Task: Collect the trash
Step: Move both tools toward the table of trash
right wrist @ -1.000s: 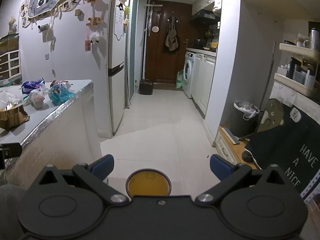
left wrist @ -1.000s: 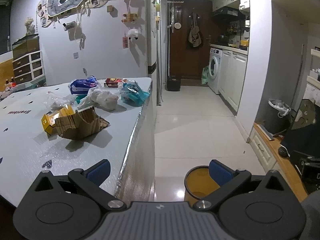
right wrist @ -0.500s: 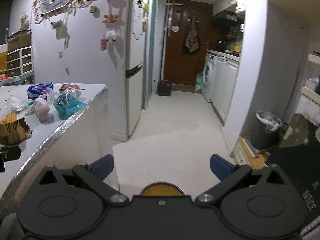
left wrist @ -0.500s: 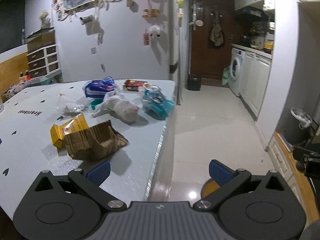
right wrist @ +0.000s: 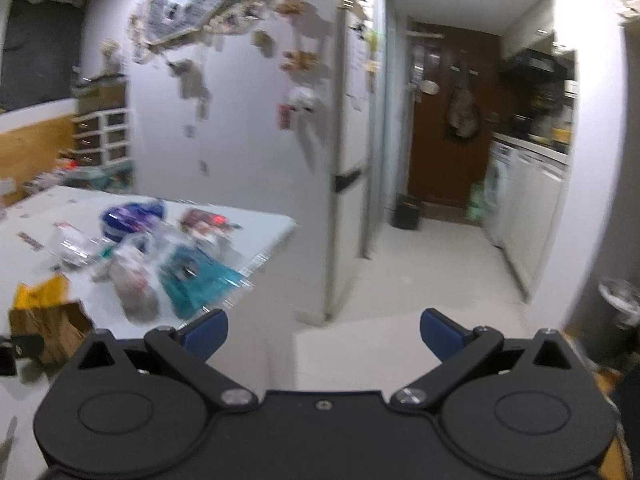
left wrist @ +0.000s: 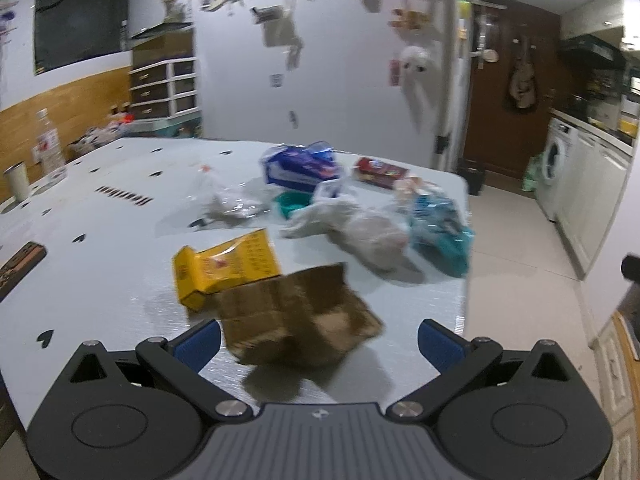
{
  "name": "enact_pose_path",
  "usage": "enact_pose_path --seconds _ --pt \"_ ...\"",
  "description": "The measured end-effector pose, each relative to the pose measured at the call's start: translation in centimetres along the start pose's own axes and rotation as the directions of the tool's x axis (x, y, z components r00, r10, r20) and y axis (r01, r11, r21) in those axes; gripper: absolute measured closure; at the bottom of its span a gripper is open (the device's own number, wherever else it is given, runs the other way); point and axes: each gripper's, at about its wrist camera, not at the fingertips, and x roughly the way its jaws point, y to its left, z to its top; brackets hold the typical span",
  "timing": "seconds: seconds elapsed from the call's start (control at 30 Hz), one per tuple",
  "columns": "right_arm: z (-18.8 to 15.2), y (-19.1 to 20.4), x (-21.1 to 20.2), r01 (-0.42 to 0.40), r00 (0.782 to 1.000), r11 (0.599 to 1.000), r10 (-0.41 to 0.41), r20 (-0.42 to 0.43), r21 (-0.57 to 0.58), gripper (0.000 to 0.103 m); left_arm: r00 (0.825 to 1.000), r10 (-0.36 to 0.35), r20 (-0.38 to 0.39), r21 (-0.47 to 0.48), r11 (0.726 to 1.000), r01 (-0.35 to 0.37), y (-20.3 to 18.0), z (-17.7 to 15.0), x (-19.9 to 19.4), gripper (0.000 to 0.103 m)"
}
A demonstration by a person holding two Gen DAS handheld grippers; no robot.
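Right now my left gripper [left wrist: 319, 340] is spread wide and empty, its blue pads flanking the crumpled brown cardboard [left wrist: 298, 318] lying nearest on the tabletop [left wrist: 100, 248]; my right gripper [right wrist: 323, 332] is just as wide and holds nothing, out over the floor [right wrist: 424, 264] past the tabletop's edge. Just behind the cardboard sits a yellow packet [left wrist: 226, 266], then a white plastic bag [left wrist: 360, 230] and teal wrapper [left wrist: 440, 226], with a blue pack [left wrist: 298, 168] farthest.
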Motion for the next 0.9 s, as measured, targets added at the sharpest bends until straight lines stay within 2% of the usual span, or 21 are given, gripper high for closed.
enact_pose_path --seconds 0.1,0.23,0.43,0.53,0.77,0.9 --pt "1.1 1.0 2.6 -0.115 0.993 0.993 0.115 0.006 -0.02 0.0 1.0 0.019 -0.017 -0.015 1.0 -0.019 1.1 -0.1 1.4 0.0" --pt "2.2 2.5 6.1 -0.236 0.971 0.971 0.237 0.029 -0.034 0.0 0.999 -0.006 -0.046 -0.05 0.999 0.004 2.2 -0.5 3.1 0.0" --pt "2.2 4.5 11.5 -0.368 0.928 0.926 0.372 0.038 -0.078 0.0 0.996 -0.06 -0.066 -0.042 0.997 0.058 2.9 -1.2 4.0 0.0" --pt "1.8 4.9 14.2 -0.456 0.888 0.883 0.459 -0.003 -0.114 0.0 0.996 -0.069 -0.055 -0.014 0.998 0.068 3.3 -1.0 4.0 0.0" --pt "1.0 5.5 18.9 -0.513 0.857 0.84 0.512 -0.053 -0.177 0.0 0.984 -0.179 0.015 0.083 0.981 0.177 4.0 1.5 3.9 0.0" --pt "0.8 5.7 19.7 -0.553 0.83 0.805 0.555 -0.056 -0.214 0.0 0.961 -0.275 0.009 0.169 0.948 0.27 3.1 3.4 4.6 0.0"
